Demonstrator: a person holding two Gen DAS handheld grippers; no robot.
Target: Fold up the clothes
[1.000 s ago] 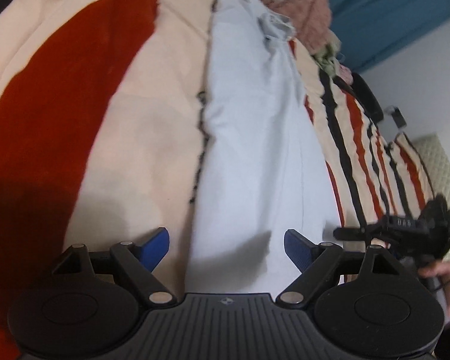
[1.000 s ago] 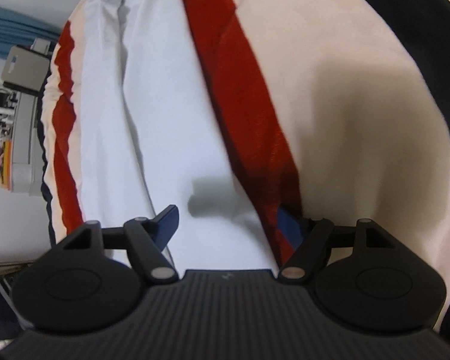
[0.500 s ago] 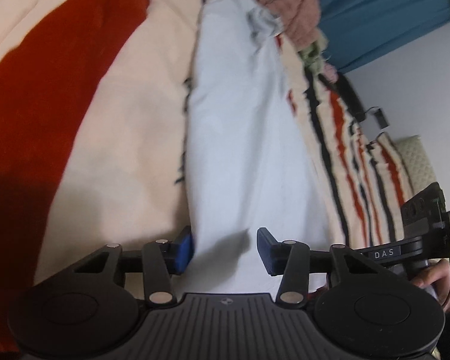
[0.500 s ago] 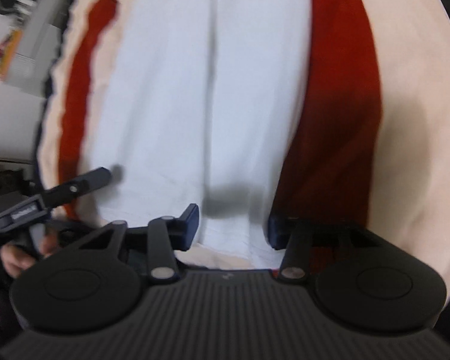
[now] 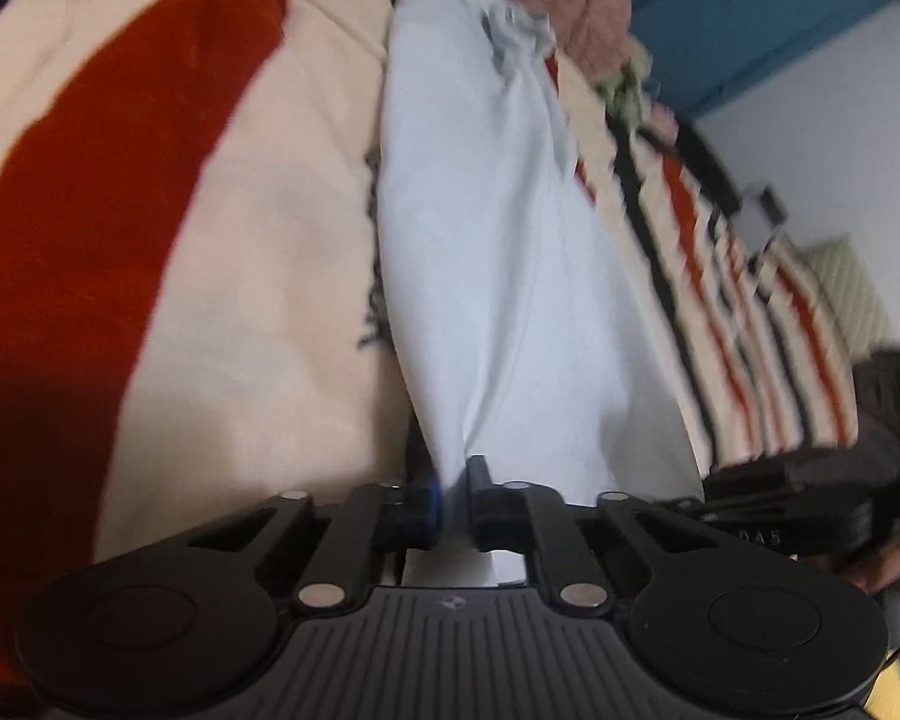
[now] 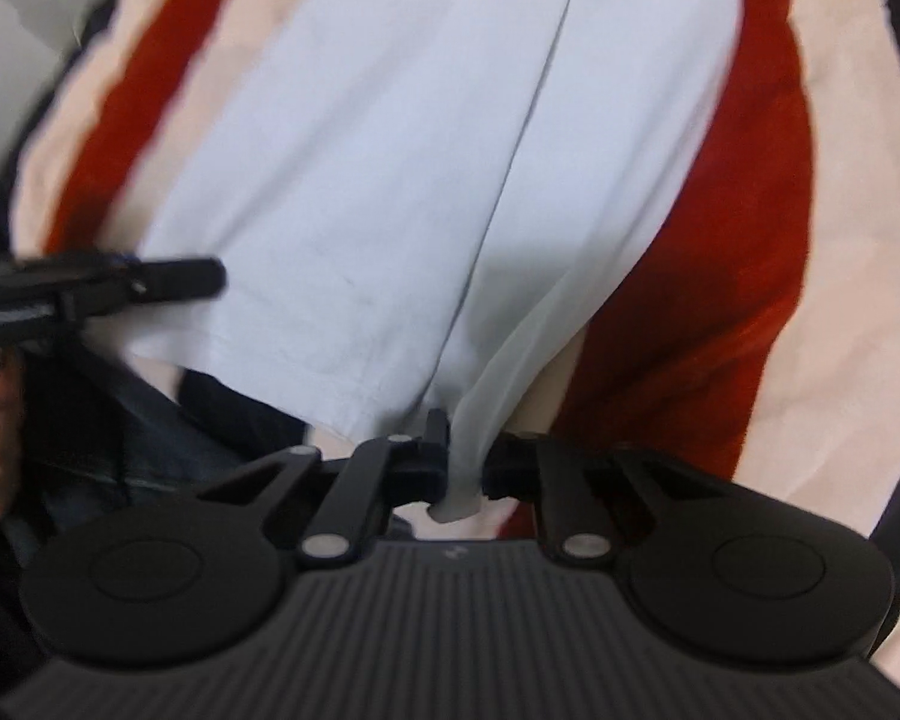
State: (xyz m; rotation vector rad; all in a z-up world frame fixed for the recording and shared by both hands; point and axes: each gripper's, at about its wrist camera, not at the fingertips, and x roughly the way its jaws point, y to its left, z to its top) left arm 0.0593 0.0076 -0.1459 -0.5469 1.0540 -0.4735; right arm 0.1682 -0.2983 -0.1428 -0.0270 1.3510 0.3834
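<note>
The pale blue garment [image 5: 498,276] is lying lengthwise along a red-and-cream striped blanket [image 5: 168,252]; the left gripper [image 5: 453,504] is pinching its near hem, and the right gripper [image 6: 465,468] is closing on a bunched fold at the hem's other corner; blanket is lying bare on both sides; "DAS" is reading faintly on the other gripper's body in the left wrist view.

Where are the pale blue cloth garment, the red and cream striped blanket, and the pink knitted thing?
Pale blue cloth garment [image 5: 498,276]: left wrist view, its middle.
Red and cream striped blanket [image 5: 120,192]: left wrist view, red stripe.
Pink knitted thing [image 5: 588,0]: left wrist view, its bulk.
</note>
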